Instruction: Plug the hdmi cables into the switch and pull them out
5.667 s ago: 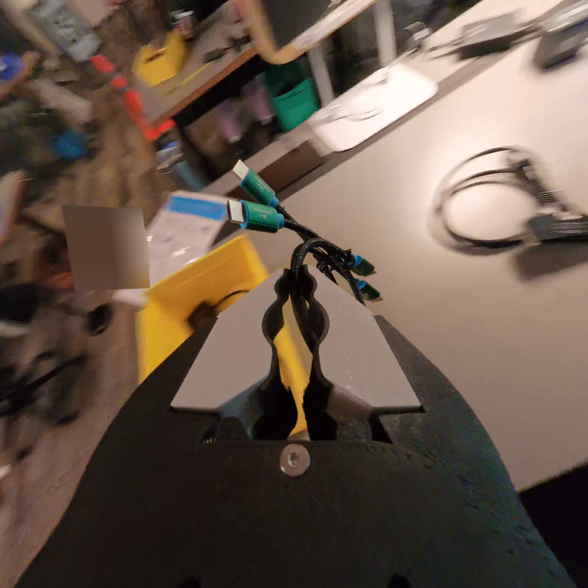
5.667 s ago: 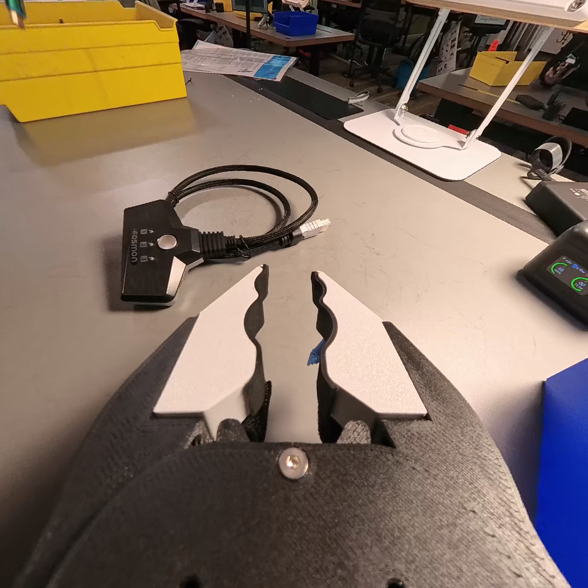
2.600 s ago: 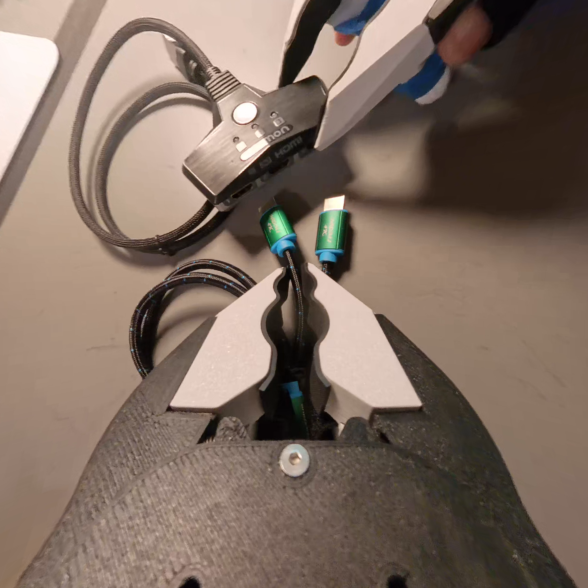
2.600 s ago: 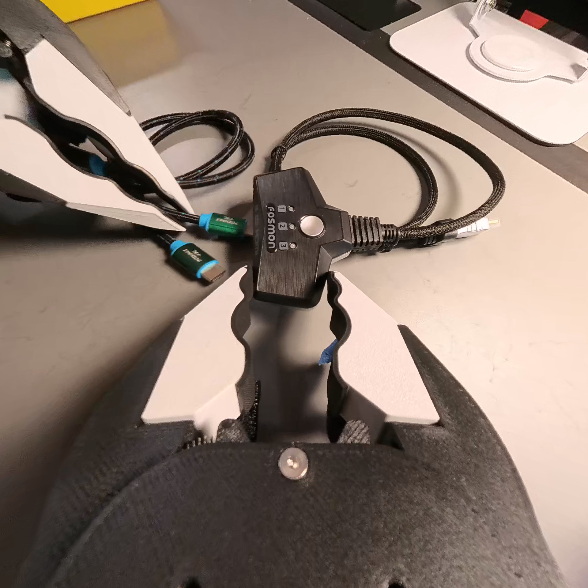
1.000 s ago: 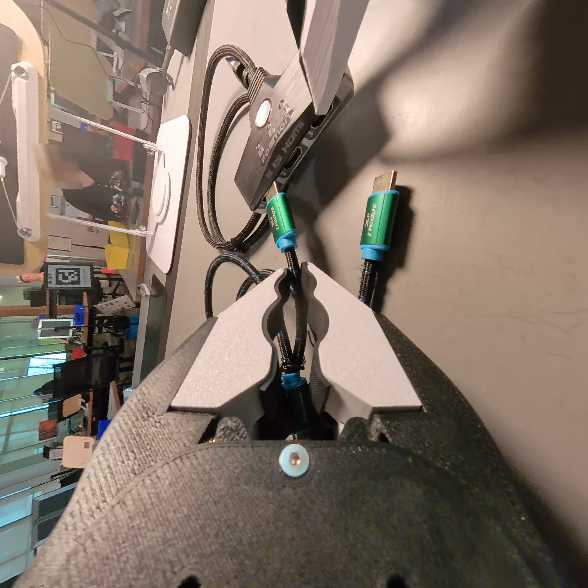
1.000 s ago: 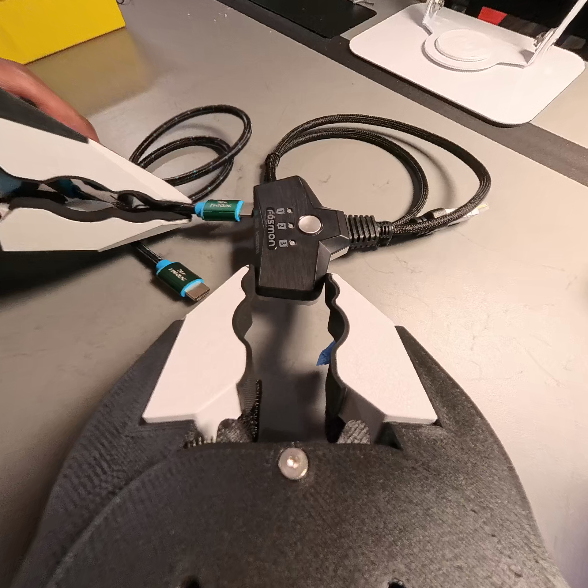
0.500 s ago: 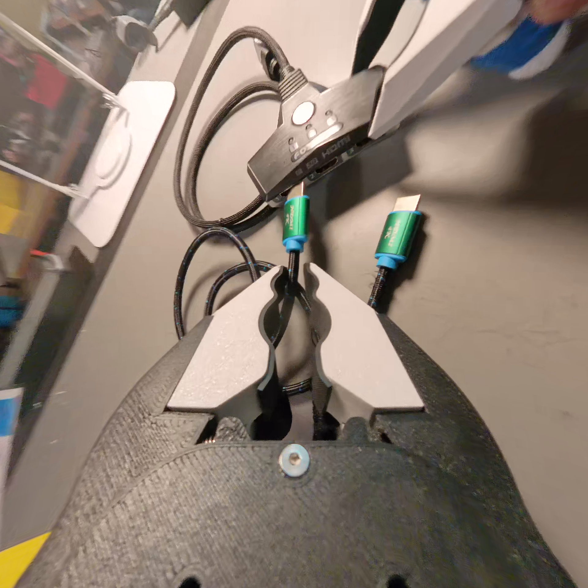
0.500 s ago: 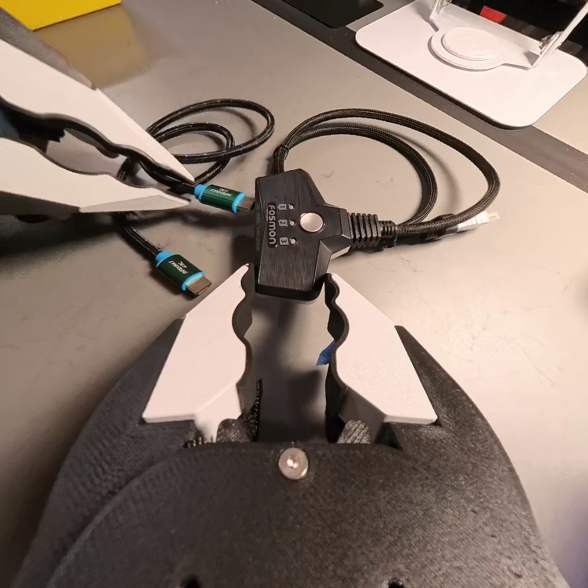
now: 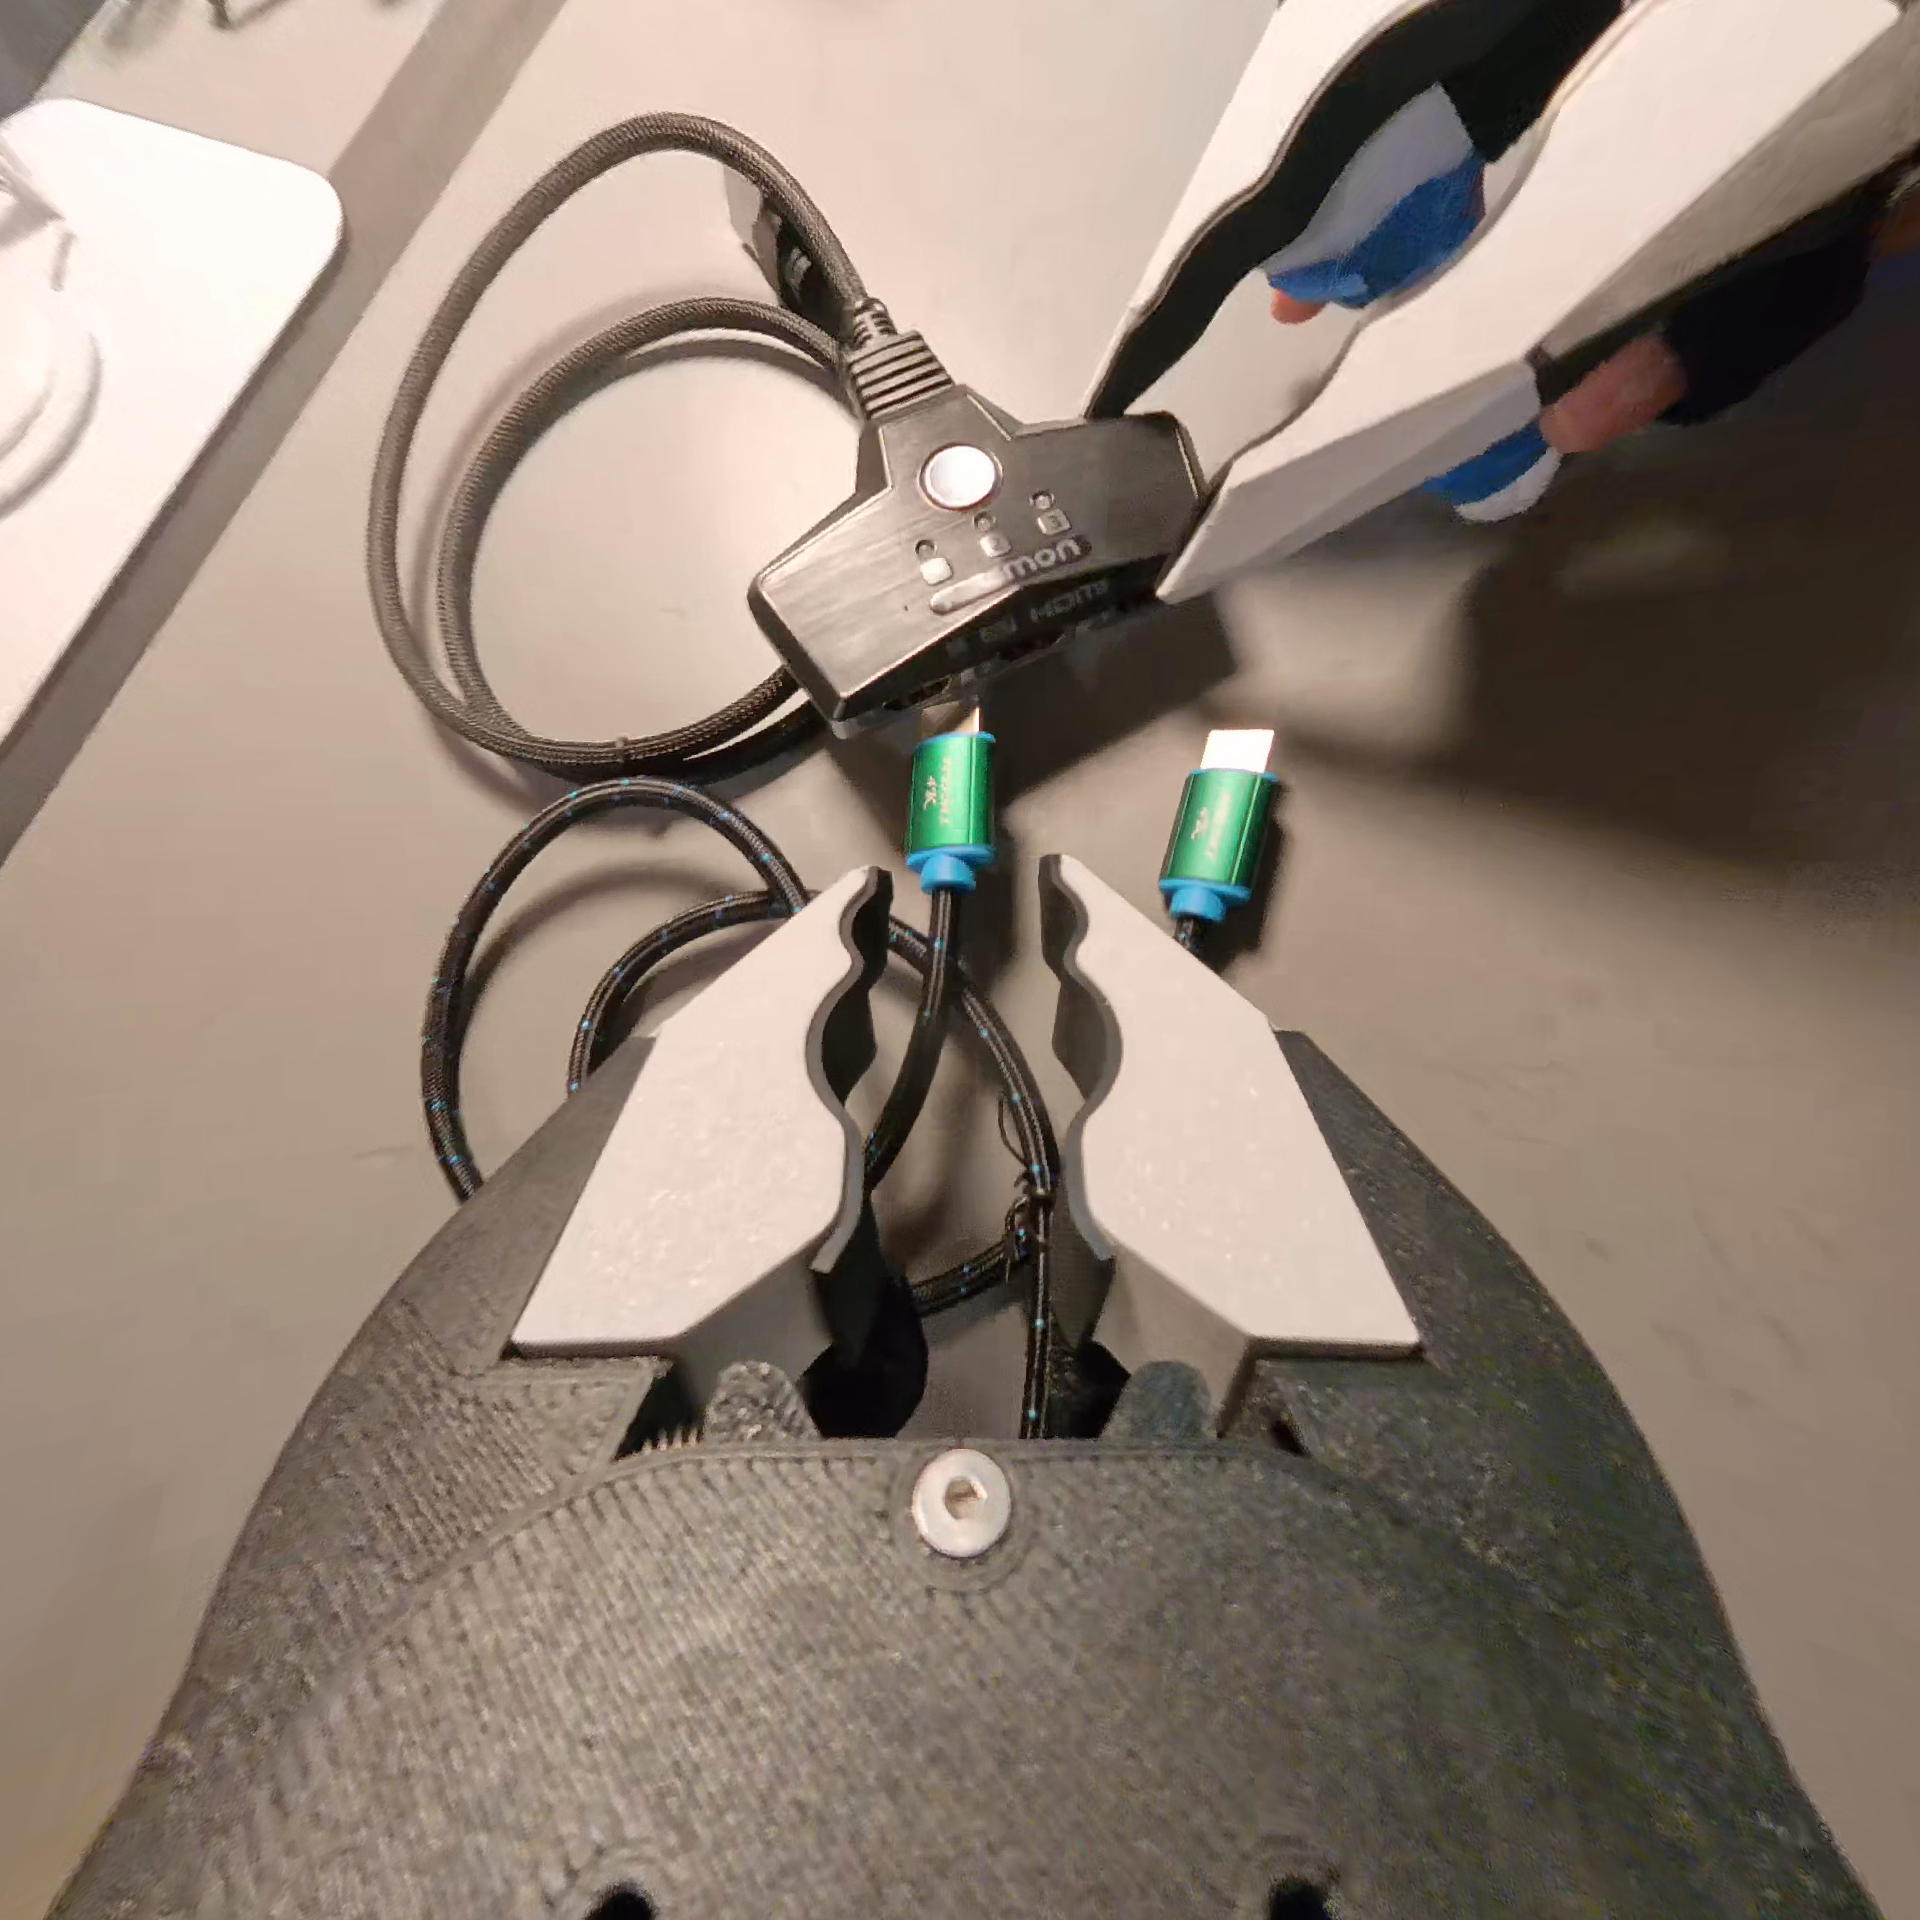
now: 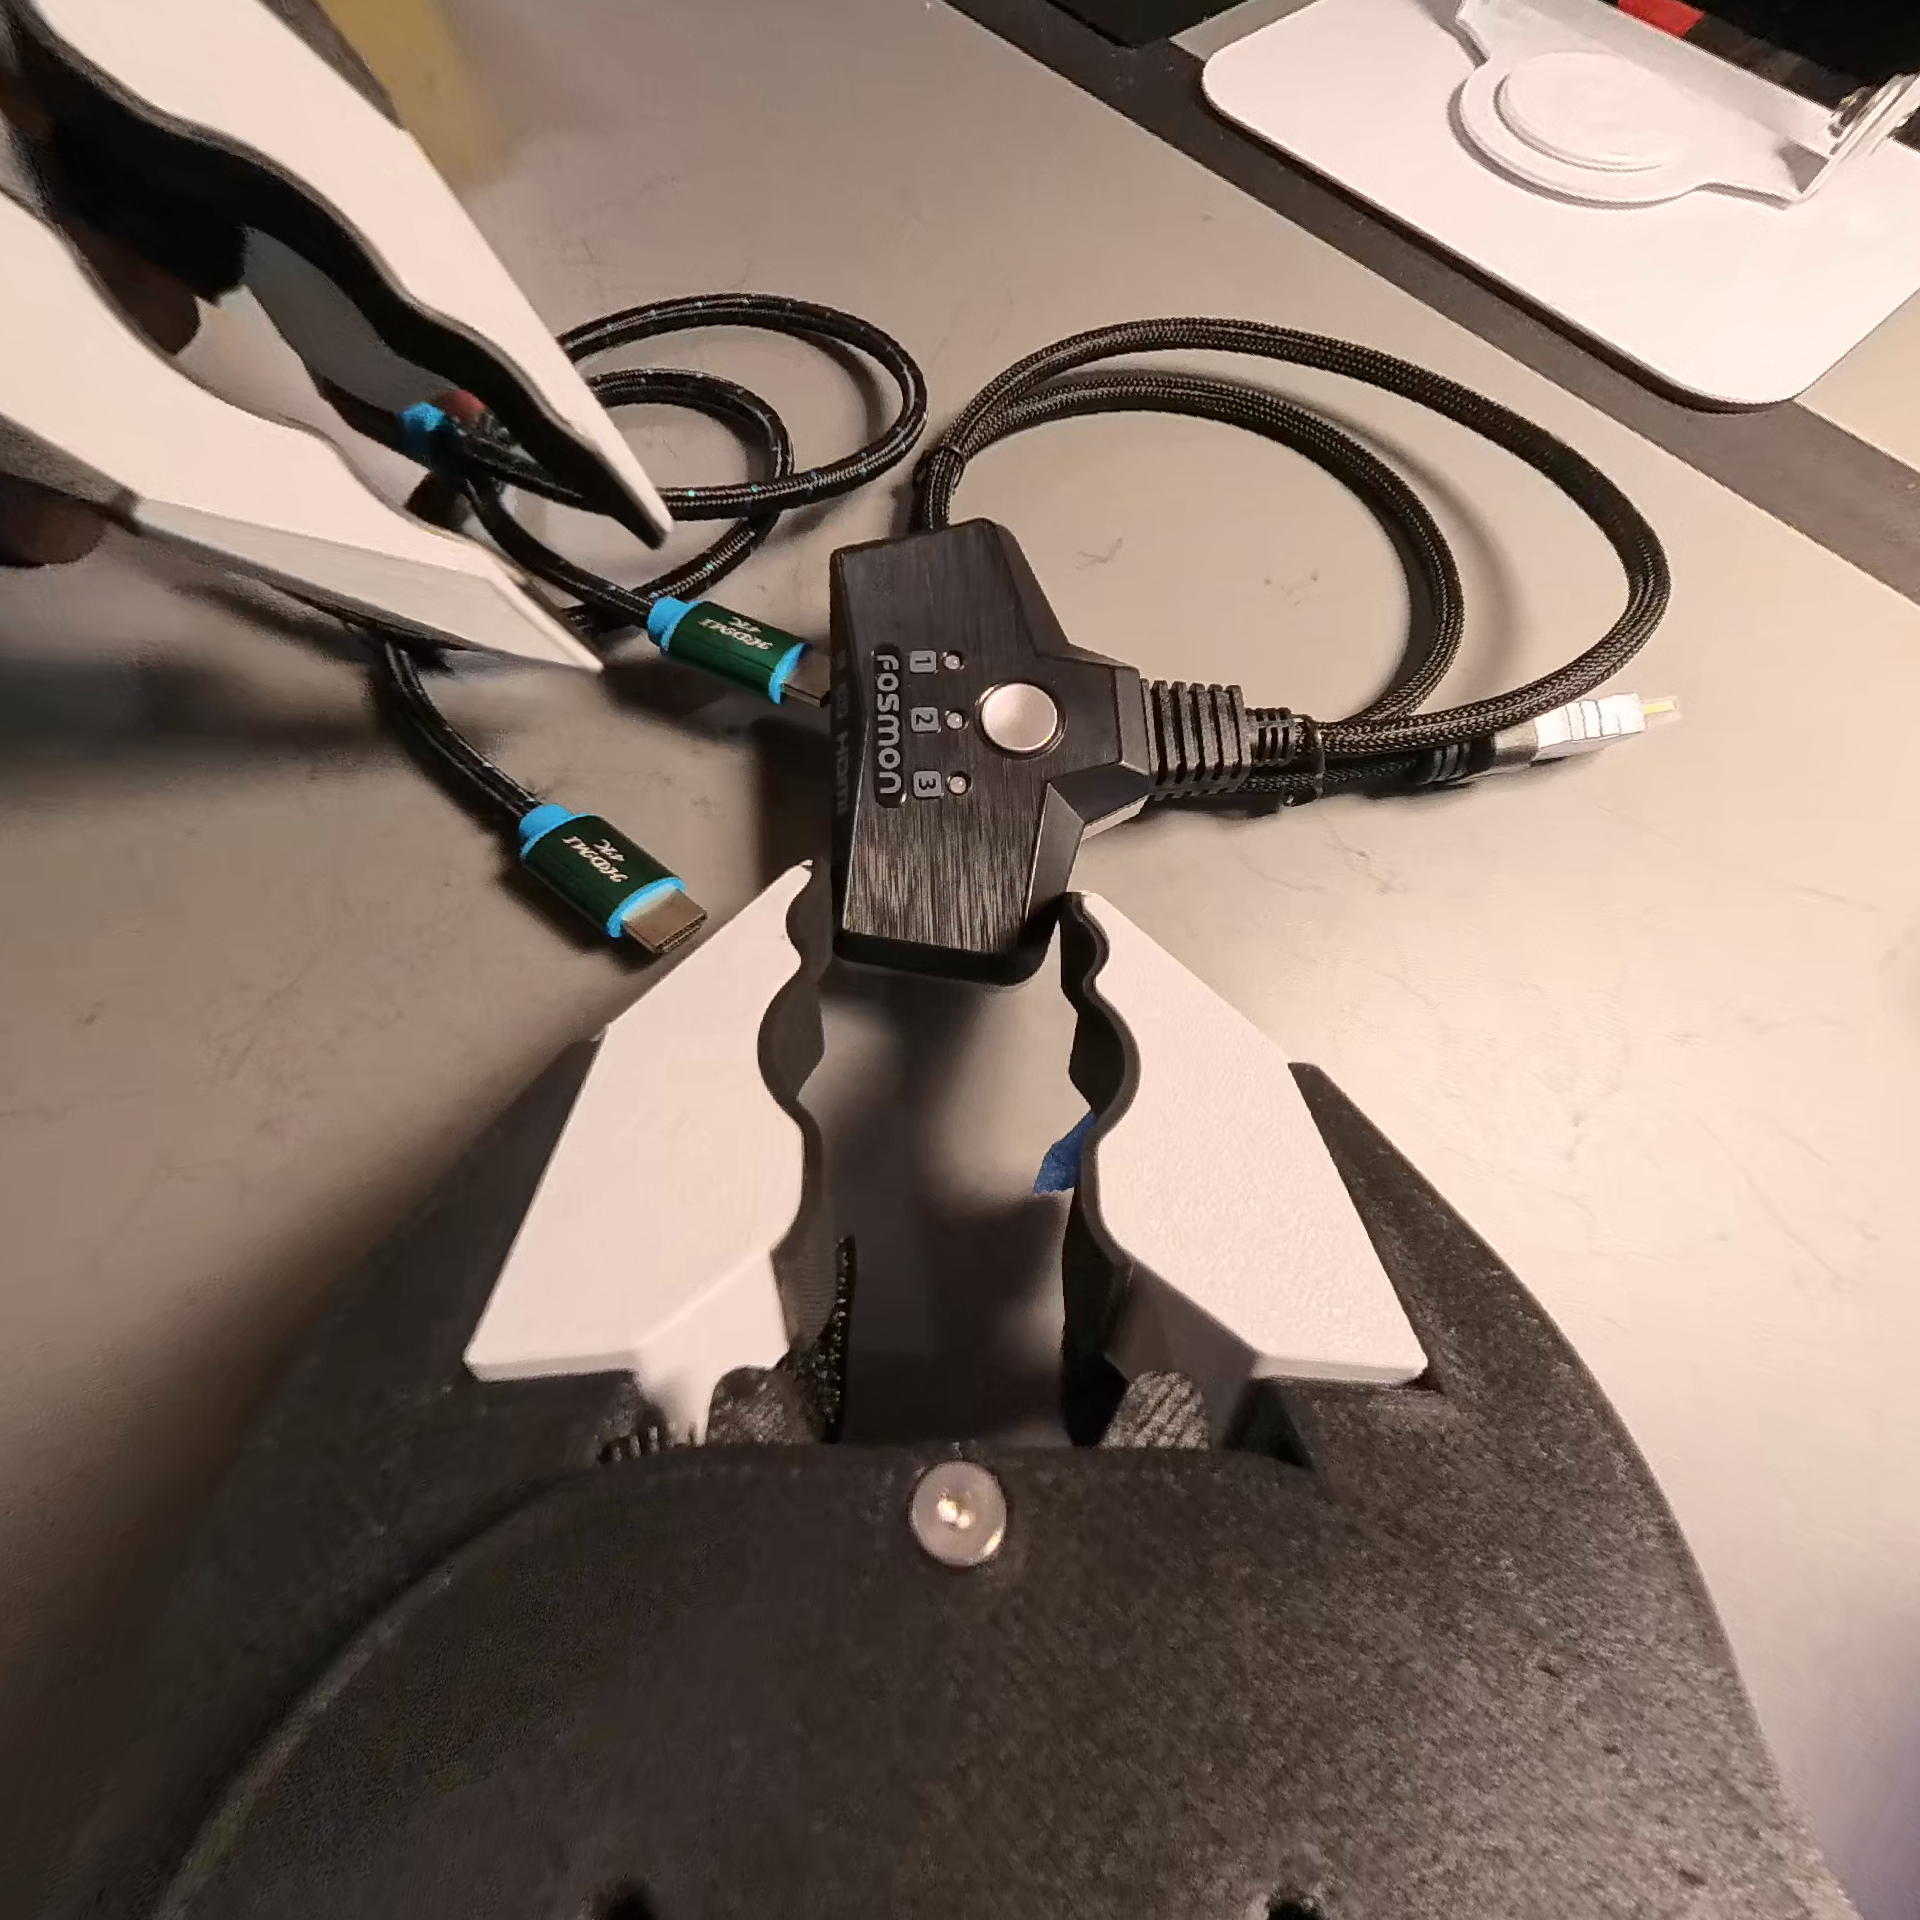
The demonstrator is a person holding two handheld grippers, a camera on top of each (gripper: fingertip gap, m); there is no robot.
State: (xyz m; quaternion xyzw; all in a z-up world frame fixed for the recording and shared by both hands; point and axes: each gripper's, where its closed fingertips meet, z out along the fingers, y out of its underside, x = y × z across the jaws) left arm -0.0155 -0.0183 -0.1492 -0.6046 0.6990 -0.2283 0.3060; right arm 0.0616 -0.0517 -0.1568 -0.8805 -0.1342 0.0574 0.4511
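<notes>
A black HDMI switch [image 10: 945, 748] lies on the grey table; it also shows in the left wrist view [image 9: 977, 561]. My right gripper [image 10: 935, 894] is shut on the switch's near end. My left gripper [image 9: 961, 883] is open, with its jaws either side of a thin braided cable. That cable's green plug [image 9: 948, 800] has its metal tip at the mouth of a switch port [image 10: 727, 649]; how deep it sits is unclear. A second green plug [image 9: 1218, 821] lies loose on the table beside it [image 10: 603, 868].
The switch's thick braided cable [image 10: 1455, 520] loops away to a silver plug [image 10: 1590, 727]. The thin cables coil on the table [image 9: 499, 935]. A white lamp base [image 10: 1558, 156] stands at the far edge. A gloved hand [image 9: 1403, 156] holds the right gripper.
My left gripper has opened and let go of the thin cable. The first green plug stays at the switch port. The right gripper still holds the switch.
</notes>
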